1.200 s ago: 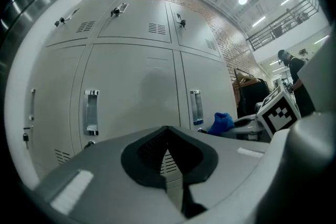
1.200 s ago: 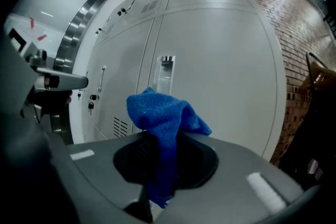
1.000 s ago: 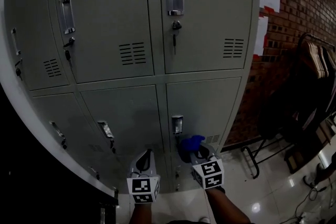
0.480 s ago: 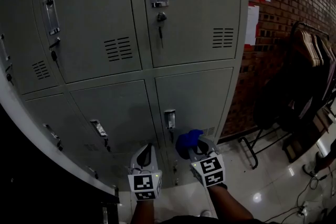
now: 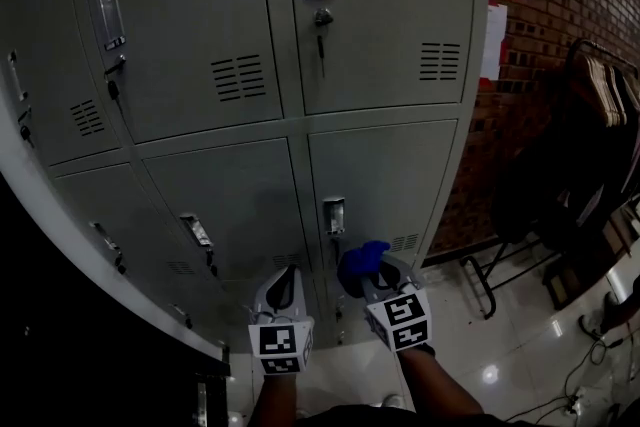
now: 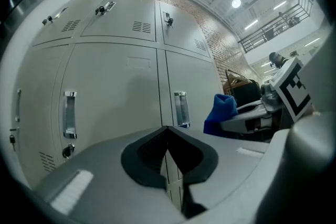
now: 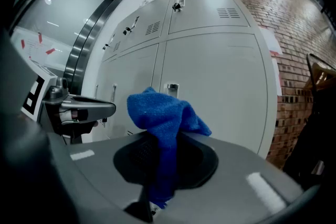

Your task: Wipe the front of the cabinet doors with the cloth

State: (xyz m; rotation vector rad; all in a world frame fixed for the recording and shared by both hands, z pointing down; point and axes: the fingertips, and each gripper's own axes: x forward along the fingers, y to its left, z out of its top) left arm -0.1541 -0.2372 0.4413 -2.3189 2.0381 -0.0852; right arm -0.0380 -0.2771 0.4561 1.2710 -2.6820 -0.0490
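Head view, looking steeply down. A bank of grey metal cabinet doors [image 5: 390, 175] fills the upper and centre frame, with a red brick wall [image 5: 520, 115] at the right. At bottom centre, the right tongs [image 5: 372, 272] are clamped on a crumpled blue cloth [image 5: 360, 263]. The cloth is close to the lower right door, just below its silver handle [image 5: 335, 215]; whether it touches cannot be told. The left tongs [image 5: 284, 280] are closed together and empty. The wipe appears about to begin. The cloth likely needs pressing flat on the door, then sweeping across.

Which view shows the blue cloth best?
The right gripper view: the blue cloth sits large at centre, clamped between the fingers. The head view shows a small bundle; the left gripper view shows it smaller, from the side.
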